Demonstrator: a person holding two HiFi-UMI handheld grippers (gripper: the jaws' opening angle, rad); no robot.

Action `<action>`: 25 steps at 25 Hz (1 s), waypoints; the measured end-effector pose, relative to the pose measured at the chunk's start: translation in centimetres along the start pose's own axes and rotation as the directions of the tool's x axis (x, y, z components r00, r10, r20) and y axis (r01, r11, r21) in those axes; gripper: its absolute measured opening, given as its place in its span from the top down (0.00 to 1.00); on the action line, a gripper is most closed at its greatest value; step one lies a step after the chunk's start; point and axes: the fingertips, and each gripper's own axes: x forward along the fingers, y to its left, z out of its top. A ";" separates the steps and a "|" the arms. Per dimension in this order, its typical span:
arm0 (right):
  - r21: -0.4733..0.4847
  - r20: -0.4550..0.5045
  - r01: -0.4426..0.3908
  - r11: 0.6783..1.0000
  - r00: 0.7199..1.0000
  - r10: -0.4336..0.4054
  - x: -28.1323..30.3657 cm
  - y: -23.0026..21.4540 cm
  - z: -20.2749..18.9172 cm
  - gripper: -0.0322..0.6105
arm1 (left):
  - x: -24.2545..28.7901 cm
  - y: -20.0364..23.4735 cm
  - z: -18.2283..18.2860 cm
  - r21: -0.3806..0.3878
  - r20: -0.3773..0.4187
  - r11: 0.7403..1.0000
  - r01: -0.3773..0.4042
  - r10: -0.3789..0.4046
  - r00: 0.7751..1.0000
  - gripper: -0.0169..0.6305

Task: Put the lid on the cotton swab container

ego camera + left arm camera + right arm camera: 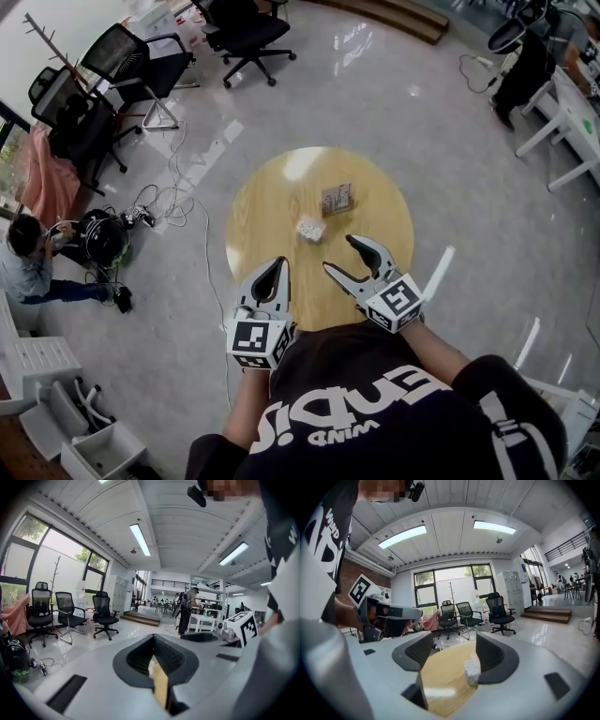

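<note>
1. The cotton swab container [310, 228] stood near the centre of the round wooden tabletop [267, 197], with a small boxy item [336, 199] at its 1 o'clock.
2. At its 5 o'clock the right gripper [339, 253] gaped wide and empty; at 7 the left gripper [279, 267] was closed on nothing.
3. Glossy grey floor [375, 84] lay all around, with office chairs [246, 33] at 11 o'clock.

A round wooden table [262, 202] stands on a glossy grey floor [375, 94]. Near its middle lies the cotton swab container [310, 228]. Just beyond it, slightly right and not touching, sits a small clear square piece [337, 199].
</note>
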 end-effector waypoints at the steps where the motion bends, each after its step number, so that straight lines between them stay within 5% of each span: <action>1: -0.002 -0.003 0.001 1.000 1.000 -0.001 0.1 -0.2 -0.1 0.53 | 0.0 -0.1 0.1 0.002 0.001 1.000 0.000 0.000 1.000 0.96; 13: -0.008 -0.186 -0.023 1.000 0.982 0.021 3.6 -3.0 -7.5 0.53 | 1.0 0.0 0.3 0.010 -0.008 1.000 -0.019 0.019 1.000 0.96; 25: 0.051 -0.419 0.049 0.998 0.908 -0.023 7.1 -6.6 -17.6 0.53 | 1.3 1.0 -0.4 0.005 -0.043 0.999 -0.044 0.044 0.998 0.96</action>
